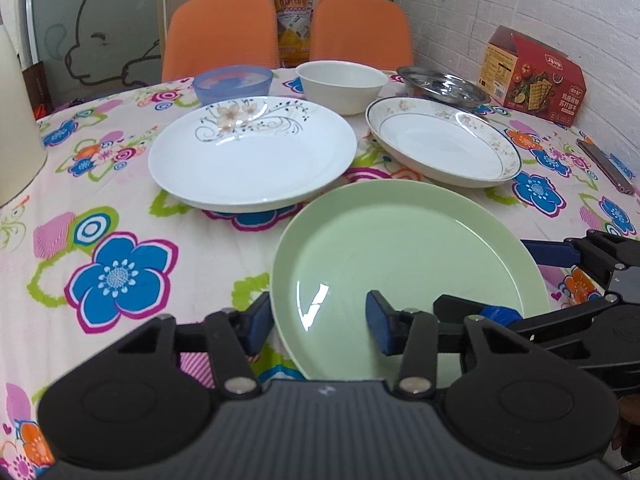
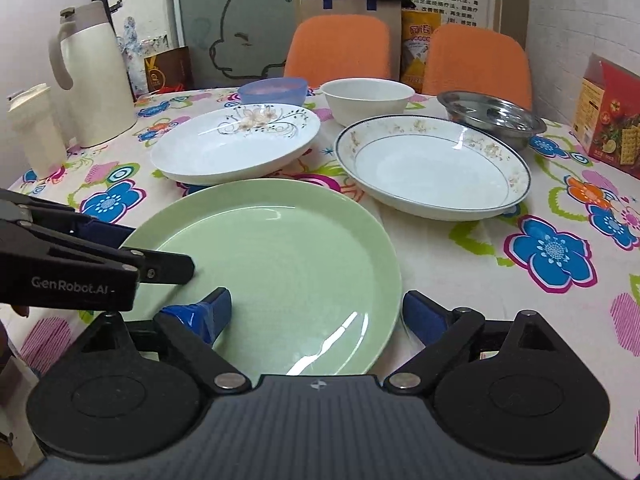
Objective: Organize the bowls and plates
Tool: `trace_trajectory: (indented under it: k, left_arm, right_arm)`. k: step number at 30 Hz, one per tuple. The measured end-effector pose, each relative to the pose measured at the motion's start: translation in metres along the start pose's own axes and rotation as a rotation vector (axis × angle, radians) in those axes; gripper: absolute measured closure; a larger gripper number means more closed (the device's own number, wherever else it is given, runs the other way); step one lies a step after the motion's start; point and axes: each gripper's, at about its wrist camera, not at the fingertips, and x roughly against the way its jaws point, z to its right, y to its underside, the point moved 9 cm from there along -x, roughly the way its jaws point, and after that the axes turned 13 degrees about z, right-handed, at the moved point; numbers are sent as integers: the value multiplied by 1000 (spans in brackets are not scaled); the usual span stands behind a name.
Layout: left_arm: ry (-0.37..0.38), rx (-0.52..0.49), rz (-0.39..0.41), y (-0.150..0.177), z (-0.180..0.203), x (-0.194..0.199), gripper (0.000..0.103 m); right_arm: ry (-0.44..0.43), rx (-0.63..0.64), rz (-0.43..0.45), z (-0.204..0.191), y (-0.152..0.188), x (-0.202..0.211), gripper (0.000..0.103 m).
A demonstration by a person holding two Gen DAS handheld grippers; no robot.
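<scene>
A pale green plate (image 1: 408, 264) (image 2: 280, 256) lies flat on the flowered tablecloth, nearest to me. My left gripper (image 1: 320, 320) (image 2: 156, 248) is open and straddles its left rim, one blue pad outside and one over the plate. Across its right rim stands my right gripper (image 2: 316, 316) (image 1: 488, 280), also open, with one pad above the plate and one outside. Behind are a white floral plate (image 1: 252, 152) (image 2: 236, 140) stacked on another white plate, a blue-rimmed plate (image 1: 440, 144) (image 2: 432, 168), a white bowl (image 1: 342, 84) (image 2: 368, 100), a blue bowl (image 1: 232, 84) (image 2: 274, 90) and a steel bowl (image 1: 444, 88) (image 2: 492, 118).
A red cracker box (image 1: 532, 76) (image 2: 612, 116) stands at the right by the brick wall. A cream jug (image 2: 96, 80) and a tumbler (image 2: 36, 132) stand at the table's left. Two orange chairs (image 1: 224, 32) are behind the table. A dark slim case (image 1: 604, 164) lies at the right.
</scene>
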Motion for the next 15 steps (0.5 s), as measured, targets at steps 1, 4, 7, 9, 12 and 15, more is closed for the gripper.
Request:
trace_trajectory:
  k: [1, 4, 7, 9, 12, 15]
  left_arm:
    - [0, 2, 1, 0, 0, 0, 57]
    - [-26, 13, 0, -2, 0, -1, 57]
    - [-28, 37, -9, -3, -6, 5, 60]
    - [-32, 54, -17, -1, -14, 13, 60]
    - [-78, 73, -17, 4, -34, 32, 60]
    - [-154, 72, -13, 9, -58, 49, 60]
  right_arm:
    - [14, 17, 0, -5, -1, -1, 23]
    - [33, 22, -5, -9, -5, -1, 23]
    - [24, 8, 1, -17, -8, 4, 23]
    - [8, 6, 6, -28, -11, 6, 22]
    - [-39, 24, 8, -55, -10, 4, 21]
    - [-111, 35, 5, -84, -9, -2, 21]
